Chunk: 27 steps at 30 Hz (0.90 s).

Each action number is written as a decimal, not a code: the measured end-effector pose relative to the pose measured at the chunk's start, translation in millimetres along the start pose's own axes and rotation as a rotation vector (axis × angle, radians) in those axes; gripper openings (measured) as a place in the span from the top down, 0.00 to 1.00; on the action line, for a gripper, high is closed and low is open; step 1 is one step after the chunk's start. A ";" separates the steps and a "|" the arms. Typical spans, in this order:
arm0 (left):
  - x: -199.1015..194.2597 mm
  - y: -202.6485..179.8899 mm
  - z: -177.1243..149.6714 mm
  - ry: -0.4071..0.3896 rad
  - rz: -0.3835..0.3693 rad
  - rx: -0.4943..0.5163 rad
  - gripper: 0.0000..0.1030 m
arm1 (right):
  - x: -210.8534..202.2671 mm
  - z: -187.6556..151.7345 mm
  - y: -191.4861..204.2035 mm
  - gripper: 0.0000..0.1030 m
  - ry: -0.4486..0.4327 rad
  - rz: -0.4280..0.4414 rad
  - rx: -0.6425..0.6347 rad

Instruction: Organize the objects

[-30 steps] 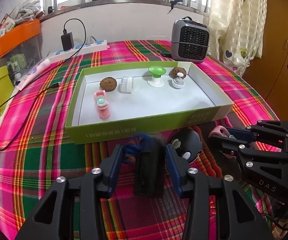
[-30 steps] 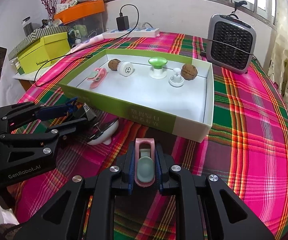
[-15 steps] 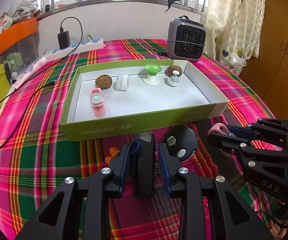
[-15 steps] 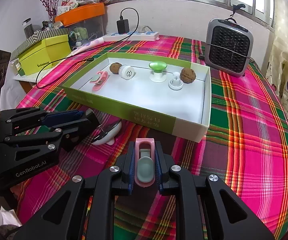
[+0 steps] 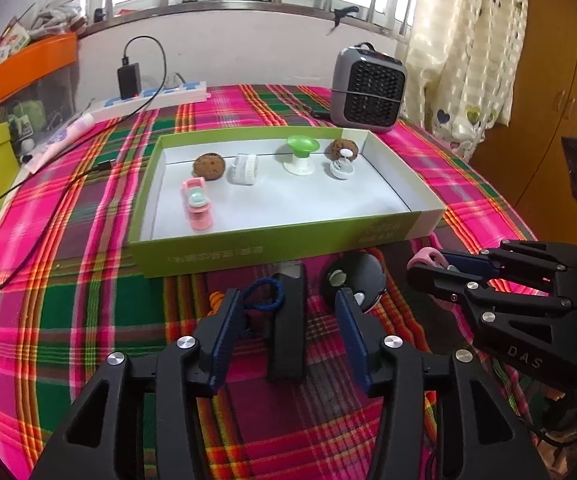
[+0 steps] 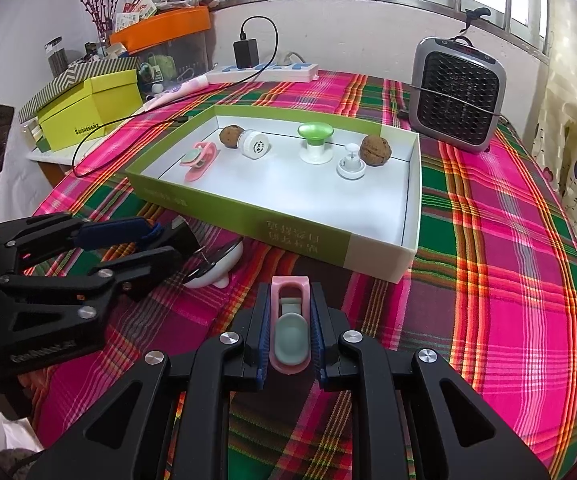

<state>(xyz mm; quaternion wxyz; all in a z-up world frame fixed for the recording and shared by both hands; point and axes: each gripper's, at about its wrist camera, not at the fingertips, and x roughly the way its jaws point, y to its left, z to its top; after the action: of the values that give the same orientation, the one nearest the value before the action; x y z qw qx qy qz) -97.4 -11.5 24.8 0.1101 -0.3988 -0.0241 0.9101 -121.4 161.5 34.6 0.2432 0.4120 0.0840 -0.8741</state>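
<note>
Six things lie in the box (image 5: 276, 240); your right gripper (image 6: 290, 332) clamps a pink clip (image 6: 290, 320), your left gripper (image 5: 288, 316) gapes around the black block (image 5: 286, 320).

Left claw (image 5: 288, 320) spread, right claw (image 6: 290, 332) clamped

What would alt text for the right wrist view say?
The right gripper is shut on a pink clip above a plaid tablecloth. Beyond lies a green tray of small items; the left gripper is beside it.
</note>
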 end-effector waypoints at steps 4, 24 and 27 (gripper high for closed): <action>-7.2 11.2 -6.1 0.010 0.002 -0.026 0.53 | 0.2 -1.3 -1.6 0.82 0.002 0.001 0.004; -10.6 27.6 -16.5 0.019 -0.013 -0.078 0.53 | 2.8 -2.8 -3.4 0.82 0.009 0.002 0.010; -8.0 20.7 -18.0 0.030 -0.034 -0.069 0.53 | 4.3 -3.3 -3.6 0.82 0.014 0.002 0.008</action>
<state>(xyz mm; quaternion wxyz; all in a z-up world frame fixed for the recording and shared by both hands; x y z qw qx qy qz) -82.7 -34.2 15.6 0.1119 -0.4157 -0.0606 0.9006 -123.3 164.3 29.0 0.2419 0.4194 0.0816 -0.8712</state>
